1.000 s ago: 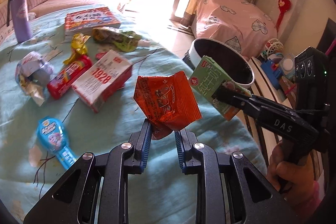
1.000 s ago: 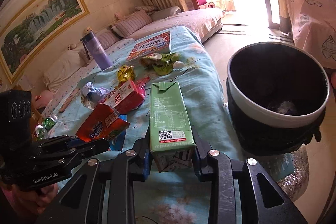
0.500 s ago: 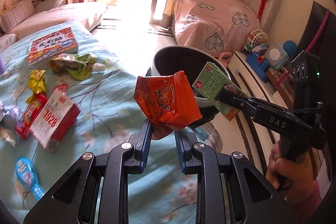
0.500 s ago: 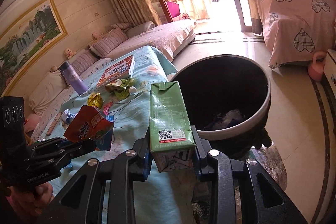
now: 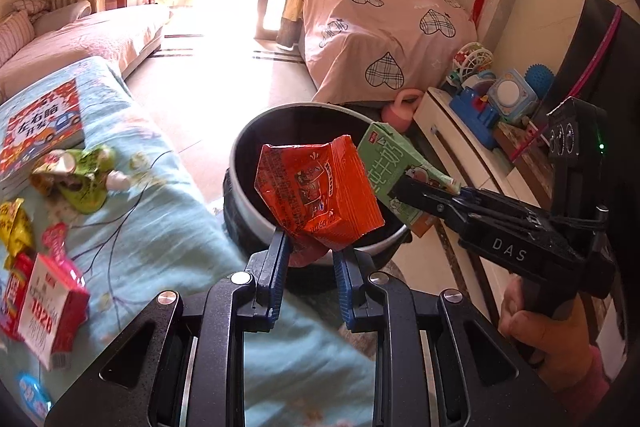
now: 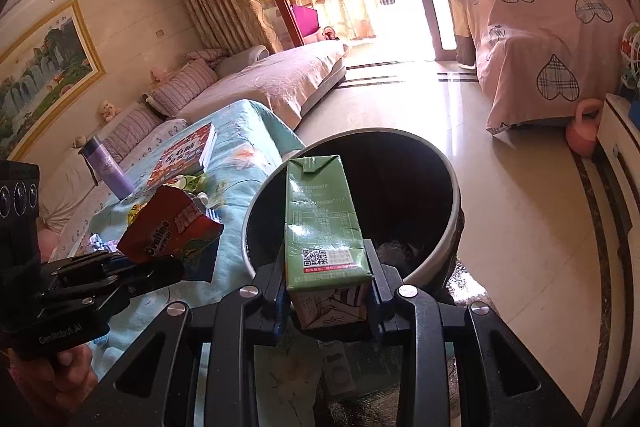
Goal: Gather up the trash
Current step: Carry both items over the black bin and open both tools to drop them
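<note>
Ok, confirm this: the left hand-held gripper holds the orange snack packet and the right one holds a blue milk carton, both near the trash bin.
Not quite: the milk carton in the right hand-held gripper is green, as the right wrist view shows. The rest holds.

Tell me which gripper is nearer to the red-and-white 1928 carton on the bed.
Left. The left gripper, clamping the orange snack packet, is beside the bed edge, with the carton off to its left. The right gripper, holding the green milk carton, is farther, over the trash bin.
</note>
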Motion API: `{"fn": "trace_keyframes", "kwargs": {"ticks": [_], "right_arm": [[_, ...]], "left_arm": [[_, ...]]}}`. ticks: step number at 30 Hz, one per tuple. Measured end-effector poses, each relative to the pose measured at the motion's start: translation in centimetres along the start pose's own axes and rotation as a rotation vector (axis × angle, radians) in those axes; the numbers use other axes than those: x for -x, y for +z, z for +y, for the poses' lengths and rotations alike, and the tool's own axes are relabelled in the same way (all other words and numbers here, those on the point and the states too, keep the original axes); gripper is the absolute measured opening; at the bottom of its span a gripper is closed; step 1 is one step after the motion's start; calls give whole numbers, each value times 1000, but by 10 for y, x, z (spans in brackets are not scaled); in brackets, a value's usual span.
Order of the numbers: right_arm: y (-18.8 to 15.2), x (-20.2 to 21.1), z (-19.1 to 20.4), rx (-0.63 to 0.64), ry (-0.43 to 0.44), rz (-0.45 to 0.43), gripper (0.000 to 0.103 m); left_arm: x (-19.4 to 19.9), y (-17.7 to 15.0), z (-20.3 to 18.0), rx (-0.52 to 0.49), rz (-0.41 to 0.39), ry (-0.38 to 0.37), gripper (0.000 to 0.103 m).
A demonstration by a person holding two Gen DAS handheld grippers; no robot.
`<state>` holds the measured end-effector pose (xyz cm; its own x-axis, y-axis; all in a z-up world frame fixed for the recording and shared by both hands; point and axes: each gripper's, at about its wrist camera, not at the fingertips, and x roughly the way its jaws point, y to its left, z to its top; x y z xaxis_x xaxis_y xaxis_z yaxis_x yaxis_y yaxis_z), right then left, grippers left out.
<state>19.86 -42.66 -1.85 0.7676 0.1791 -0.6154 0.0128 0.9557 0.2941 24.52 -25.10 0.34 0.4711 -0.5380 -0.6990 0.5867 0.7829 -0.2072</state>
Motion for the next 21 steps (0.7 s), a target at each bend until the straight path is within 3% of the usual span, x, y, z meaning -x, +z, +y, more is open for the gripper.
{"fn": "trace_keyframes", "kwargs": {"ticks": [14,16,18,21], "right_arm": [[26,-25,-23,3,-29,28,31],[28,-30,-27,-4,-29,37,32],[29,-32,-33,-28,-12,44,35],[29,-31,-37,-55,3,39,41]], "left_arm": [[-51,27,-9,-28,69,-3,22],[-56,26,-8,-24,88,0,32],[-55,25,-7,-8,85,4,66],[-48,22,-3,8,62,9,69]]}}
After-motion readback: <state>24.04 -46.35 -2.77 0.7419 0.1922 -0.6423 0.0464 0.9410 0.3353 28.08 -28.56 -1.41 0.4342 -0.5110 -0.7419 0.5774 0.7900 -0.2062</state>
